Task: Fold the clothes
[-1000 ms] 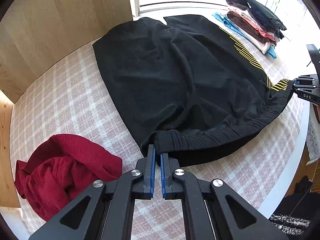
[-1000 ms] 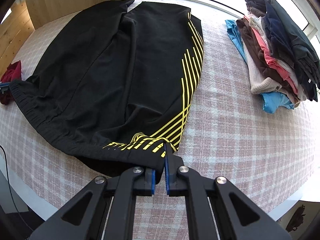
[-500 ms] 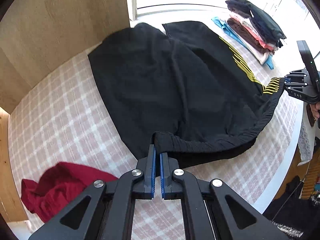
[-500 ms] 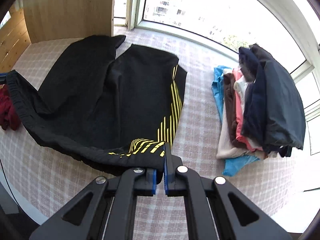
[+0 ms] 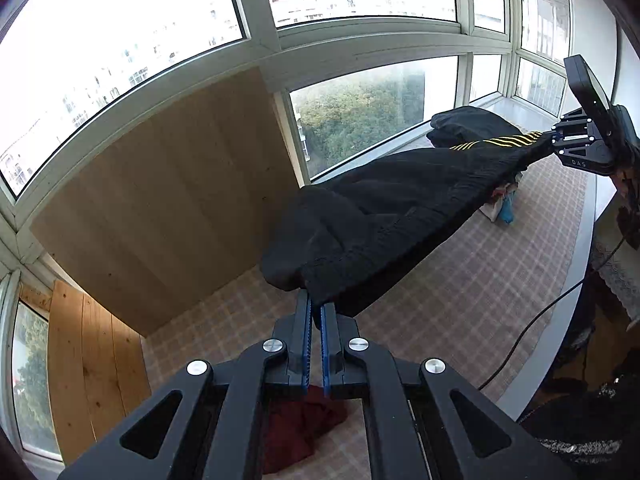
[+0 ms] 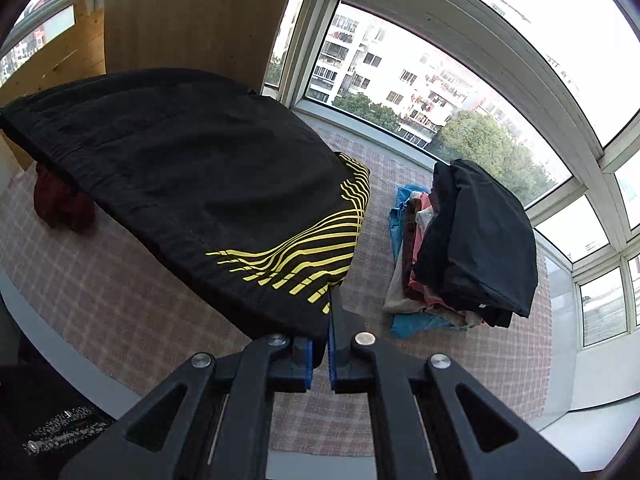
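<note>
1. Holding the black shorts (image 6: pixel 192 184) taut in the air, we pinch one waistband corner in the left gripper (image 5: pixel 316 316) and the other in the right gripper (image 6: pixel 320 344), both clamped tight, so the cloth hangs flat for folding.
2. Below lies the checked tablecloth (image 6: pixel 400 368); beyond our right gripper the folded stack (image 6: pixel 472 248) waits.
3. The red garment (image 6: pixel 60 208) under our left gripper probably comes next.

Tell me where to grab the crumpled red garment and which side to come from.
Take the red garment by a raised fold on top of the heap, coming straight down from above. It lies bunched on the checked cloth with no flat edge showing, so a top pinch suits it. Both the left gripper and right gripper are clamped on the black shorts.
</note>
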Available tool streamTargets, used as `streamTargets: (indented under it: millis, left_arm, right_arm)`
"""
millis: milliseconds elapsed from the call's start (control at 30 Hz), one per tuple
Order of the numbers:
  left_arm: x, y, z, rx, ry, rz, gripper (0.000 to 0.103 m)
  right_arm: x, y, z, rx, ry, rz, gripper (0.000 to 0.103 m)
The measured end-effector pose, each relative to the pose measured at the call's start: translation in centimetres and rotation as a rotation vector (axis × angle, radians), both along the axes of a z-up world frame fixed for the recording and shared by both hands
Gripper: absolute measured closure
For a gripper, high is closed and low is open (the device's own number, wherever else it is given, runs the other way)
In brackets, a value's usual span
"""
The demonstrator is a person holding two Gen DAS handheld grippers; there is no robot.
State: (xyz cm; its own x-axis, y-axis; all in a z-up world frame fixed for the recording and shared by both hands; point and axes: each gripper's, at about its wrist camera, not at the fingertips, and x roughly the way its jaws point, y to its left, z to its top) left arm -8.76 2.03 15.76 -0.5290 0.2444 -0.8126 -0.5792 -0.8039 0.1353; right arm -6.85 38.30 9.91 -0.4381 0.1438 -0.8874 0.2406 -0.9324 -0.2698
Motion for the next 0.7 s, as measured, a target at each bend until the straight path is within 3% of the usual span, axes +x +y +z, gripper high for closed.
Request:
streamTargets:
  millis: [167,300,367,433,567,700]
  left_arm:
    - [6.9,-1.1,-14.6,-0.03,-0.281,-0.024,0.1]
    - [9.6,-2.2,-24.5,-0.02,-0.477,0.015,0.1]
    - [10.3,-2.6,-27.5,-0.047,-0.511,0.03,0.1]
    - [10.6,-3.0,-28.4,-0.031,-0.525,0.04,0.098]
    - [11.5,-3.9,-27.0,-0.019,-0.504,0.061,0.087]
    - [13.2,-4.7,-24.0,-0.053,-0.435,0.103,0.088]
  right_arm:
    - [7.7,-2.1,-14.2,-0.092,-0.24,-0.042,0.098]
    - [10.5,-3.0,-20.9,-0.072,-0.338,-0.072,0.098]
    - [11.0,-3.1,-21.2,-0.071,-0.339,-0.059,0.097]
    - [11.4,-2.9,-20.5,-0.074,-0.362,-0.025,0.091]
    - [13.0,-1.2,-16.5,-0.142,-0.341,0.075,0.081]
    - [12.2,3.0,-12.0,-0.269,-0.255,0.098,0.066]
